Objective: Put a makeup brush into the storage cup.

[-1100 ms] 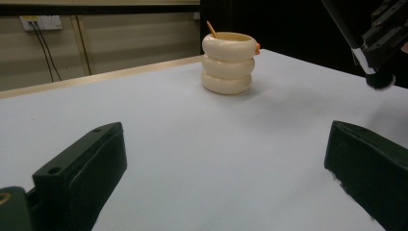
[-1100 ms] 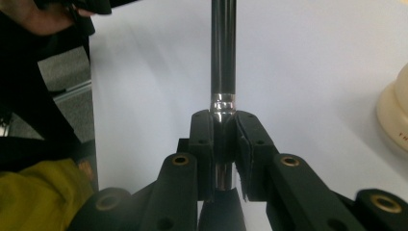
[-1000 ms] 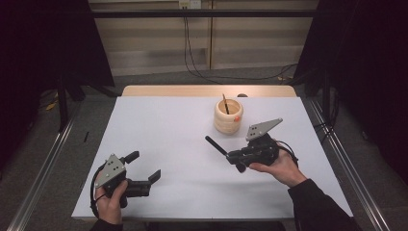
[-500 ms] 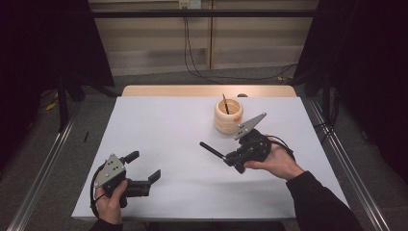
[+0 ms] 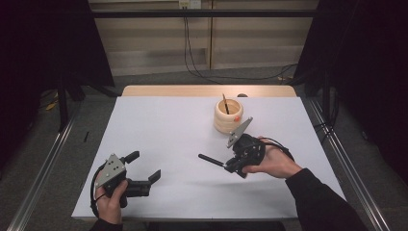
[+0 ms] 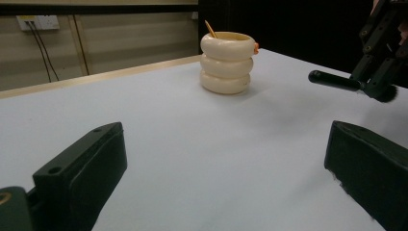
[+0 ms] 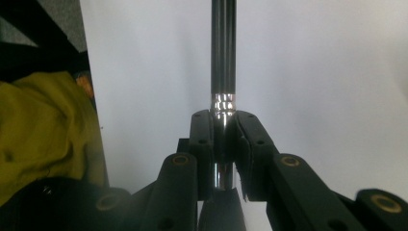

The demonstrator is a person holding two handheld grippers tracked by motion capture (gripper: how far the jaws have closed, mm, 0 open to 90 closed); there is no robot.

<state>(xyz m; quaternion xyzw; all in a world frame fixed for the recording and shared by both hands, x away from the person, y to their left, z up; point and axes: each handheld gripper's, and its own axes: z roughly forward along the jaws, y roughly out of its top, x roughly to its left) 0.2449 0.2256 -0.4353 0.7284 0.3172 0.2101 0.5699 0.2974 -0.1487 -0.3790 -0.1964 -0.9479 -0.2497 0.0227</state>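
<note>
Right tongs clenched on black brush, above counter at 5 o'clock of cream cup. Left tongs released, holding nothing.

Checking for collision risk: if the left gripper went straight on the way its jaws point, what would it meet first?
Probably nothing near: the left gripper, jaws open, points across bare white table. The ringed cream cup stands ahead, slightly right, though depth is hard to judge.

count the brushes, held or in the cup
2. One dark brush is clamped in the right gripper, handle sticking out over the table. One thin wooden-handled brush stands in the cream cup. More could be hidden inside the cup.
</note>
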